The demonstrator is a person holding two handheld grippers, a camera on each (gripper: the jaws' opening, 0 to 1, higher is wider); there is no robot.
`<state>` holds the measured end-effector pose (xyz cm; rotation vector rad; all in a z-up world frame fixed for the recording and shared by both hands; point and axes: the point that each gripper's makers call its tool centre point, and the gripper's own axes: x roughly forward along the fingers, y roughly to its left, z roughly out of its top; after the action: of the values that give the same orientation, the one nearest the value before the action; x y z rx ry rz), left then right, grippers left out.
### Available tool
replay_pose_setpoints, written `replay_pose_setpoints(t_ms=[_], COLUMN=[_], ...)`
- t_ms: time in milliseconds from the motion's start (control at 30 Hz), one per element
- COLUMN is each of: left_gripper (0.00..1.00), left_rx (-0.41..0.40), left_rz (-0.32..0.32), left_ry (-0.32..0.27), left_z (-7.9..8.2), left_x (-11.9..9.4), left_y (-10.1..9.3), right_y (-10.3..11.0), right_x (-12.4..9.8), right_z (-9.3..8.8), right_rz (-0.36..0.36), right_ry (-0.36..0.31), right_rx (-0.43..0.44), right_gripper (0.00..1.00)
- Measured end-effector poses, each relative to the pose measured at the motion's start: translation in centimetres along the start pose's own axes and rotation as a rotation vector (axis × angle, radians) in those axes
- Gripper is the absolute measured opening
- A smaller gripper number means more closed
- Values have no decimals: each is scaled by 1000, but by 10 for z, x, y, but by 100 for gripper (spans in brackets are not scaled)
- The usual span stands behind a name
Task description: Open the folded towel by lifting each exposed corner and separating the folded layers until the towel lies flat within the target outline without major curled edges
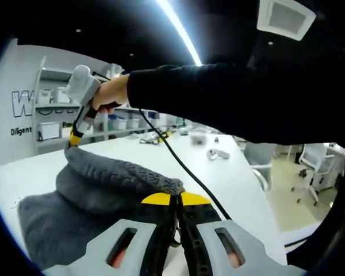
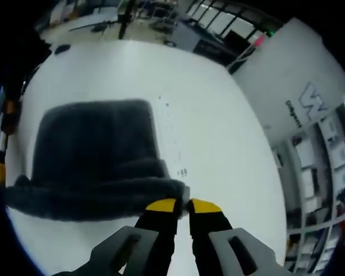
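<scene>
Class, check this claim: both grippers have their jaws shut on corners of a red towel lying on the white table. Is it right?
One thing is wrong: the towel is dark grey, not red, as the right gripper view shows. The rest stands: the left gripper and right gripper each pinch a corner of it over the white table.

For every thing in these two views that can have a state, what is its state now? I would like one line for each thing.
Dark grey terry towel: partly folded, two corners lifted off the white table, not flat.
Left gripper: shut on a towel corner.
Right gripper: shut on a towel corner; also seen in the left gripper view, held by a person's hand.
</scene>
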<state>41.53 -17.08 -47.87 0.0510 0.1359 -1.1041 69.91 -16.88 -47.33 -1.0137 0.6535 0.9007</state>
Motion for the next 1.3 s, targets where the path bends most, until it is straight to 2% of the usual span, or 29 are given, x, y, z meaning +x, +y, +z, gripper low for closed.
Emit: replay_pose_setpoints(t_ms=[400, 633, 1067, 1300], left_gripper=[1, 1, 1, 2], left_rx=[17, 24, 63, 70], left_rz=[-10, 3, 10, 13], left_ry=[14, 10, 39, 58], left_z=[-4, -6, -16, -22], left_x=[13, 23, 36, 44], left_y=[-5, -3, -7, -8], right_y=[0, -3, -5, -9], right_x=[0, 11, 22, 26], right_z=[-20, -38, -52, -62], right_rz=[-13, -37, -24, -44], right_ry=[22, 47, 48, 40], right_rx=[8, -20, -19, -13], right_gripper=[4, 4, 4, 4])
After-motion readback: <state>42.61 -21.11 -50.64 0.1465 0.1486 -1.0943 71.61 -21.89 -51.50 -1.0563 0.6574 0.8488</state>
